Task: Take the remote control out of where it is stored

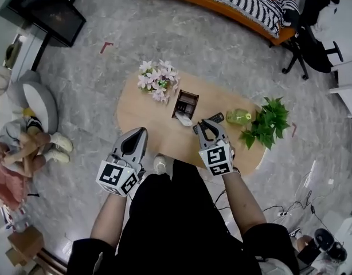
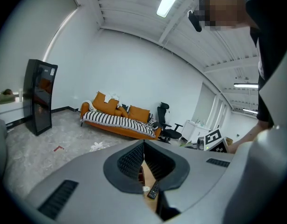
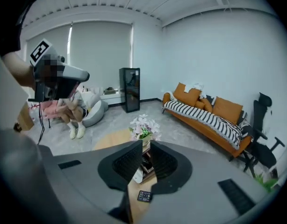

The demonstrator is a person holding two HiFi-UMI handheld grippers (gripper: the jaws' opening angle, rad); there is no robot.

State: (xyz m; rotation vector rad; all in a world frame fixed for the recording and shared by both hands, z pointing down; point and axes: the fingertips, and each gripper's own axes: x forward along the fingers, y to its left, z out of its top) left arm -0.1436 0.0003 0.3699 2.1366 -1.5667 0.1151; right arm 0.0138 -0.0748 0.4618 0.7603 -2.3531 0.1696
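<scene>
A dark wooden storage box (image 1: 186,103) stands mid-table on the oval wooden table (image 1: 136,110). A white remote (image 1: 184,120) leans out of the box's near end. A black remote (image 1: 215,118) lies flat on the table just right of it. My right gripper (image 1: 206,124) hovers over the black remote's near end, its jaws almost together and nothing between them. In the right gripper view, the black remote (image 3: 144,196) and the white remote (image 3: 138,175) show below the right gripper (image 3: 143,146). My left gripper (image 1: 140,132) is shut and empty at the table's near edge.
Pink flowers (image 1: 157,79) stand at the table's far left. A green bottle (image 1: 239,116) and a leafy plant (image 1: 266,122) stand at the right end. An orange sofa (image 1: 233,4), an office chair (image 1: 311,36) and a black screen (image 1: 47,10) ring the room. A person (image 1: 24,148) sits by a grey beanbag at the left.
</scene>
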